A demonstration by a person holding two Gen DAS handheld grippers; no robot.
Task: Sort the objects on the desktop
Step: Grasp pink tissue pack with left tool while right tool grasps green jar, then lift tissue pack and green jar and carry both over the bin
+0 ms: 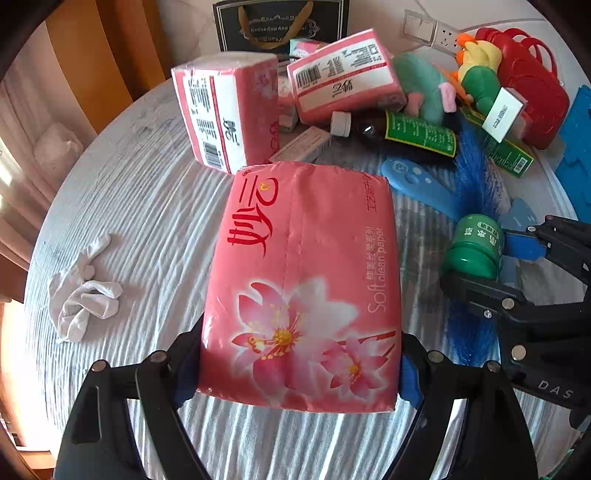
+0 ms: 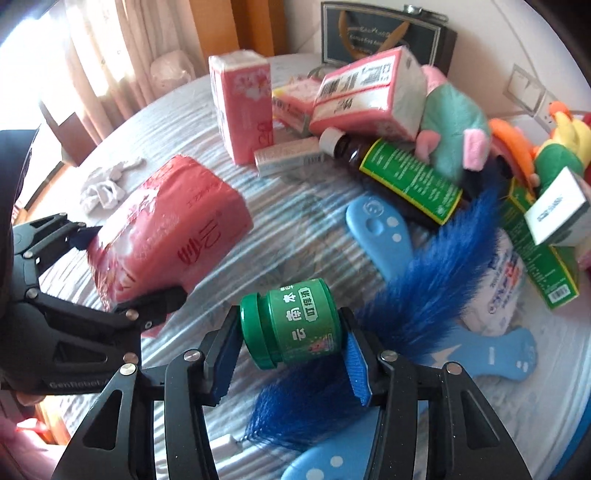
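A pink soft-pack of tissues [image 1: 303, 280] with a flower print is clamped across its near end by my left gripper [image 1: 297, 376], one pad on each side. In the right wrist view the same pack [image 2: 170, 229] tilts above the striped tablecloth, with the left gripper [image 2: 125, 266] on it. My right gripper [image 2: 291, 362] is shut on a small green jar [image 2: 295, 325] lying sideways, lid to the left, its blue pads [image 2: 356, 365] pressing both ends. From the left wrist view the jar [image 1: 474, 243] shows at the right in the right gripper [image 1: 480, 262].
Two more pink tissue packs [image 1: 225, 114] [image 1: 343, 77] stand at the back before a dark gift bag [image 1: 280, 26]. A brown bottle [image 2: 399, 177], blue comb [image 2: 380, 236], blue feather brush [image 2: 424, 295], plush toys [image 2: 454, 125] and a red bag [image 1: 528, 85] crowd the right. A white glove [image 1: 85, 295] lies left.
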